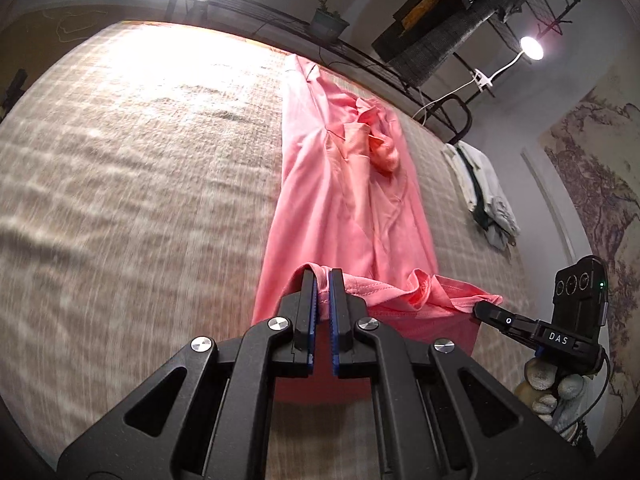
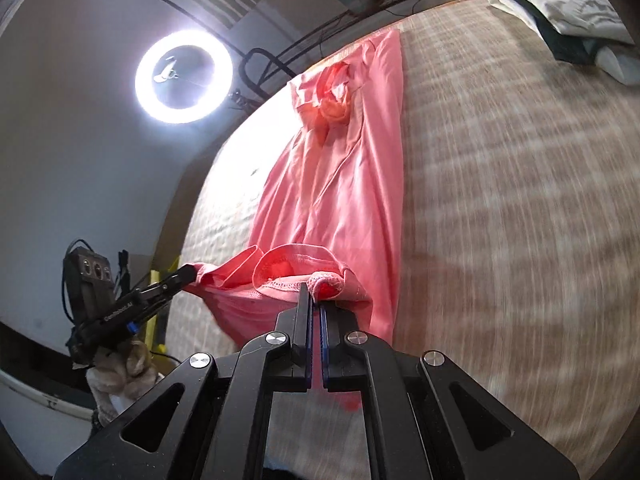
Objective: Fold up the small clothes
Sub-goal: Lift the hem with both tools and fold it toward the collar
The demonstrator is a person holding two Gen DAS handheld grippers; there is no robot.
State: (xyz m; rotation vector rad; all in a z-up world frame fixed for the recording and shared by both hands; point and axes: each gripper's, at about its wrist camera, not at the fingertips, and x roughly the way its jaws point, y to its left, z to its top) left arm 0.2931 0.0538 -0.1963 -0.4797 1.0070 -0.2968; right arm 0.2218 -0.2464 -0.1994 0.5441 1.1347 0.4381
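Note:
A pink garment point(image 1: 340, 184) lies stretched lengthwise on the beige checked bed cover point(image 1: 140, 180), folded into a long strip with a bunched part near its far end. My left gripper point(image 1: 323, 276) is shut on the left corner of its near hem. My right gripper point(image 2: 315, 292) is shut on the other corner of that hem, and shows in the left wrist view point(image 1: 480, 310) at the right. The hem hangs lifted between them. The garment point(image 2: 340, 184) runs away from both grippers. The left gripper point(image 2: 188, 274) shows at the left in the right wrist view.
A stack of folded white and dark clothes point(image 1: 484, 192) lies on the bed to the right, also in the right wrist view point(image 2: 568, 16). A ring light point(image 2: 184, 76), a clip lamp point(image 1: 530, 48), a potted plant point(image 1: 328, 20) and a metal rail point(image 1: 360, 56) stand behind the bed.

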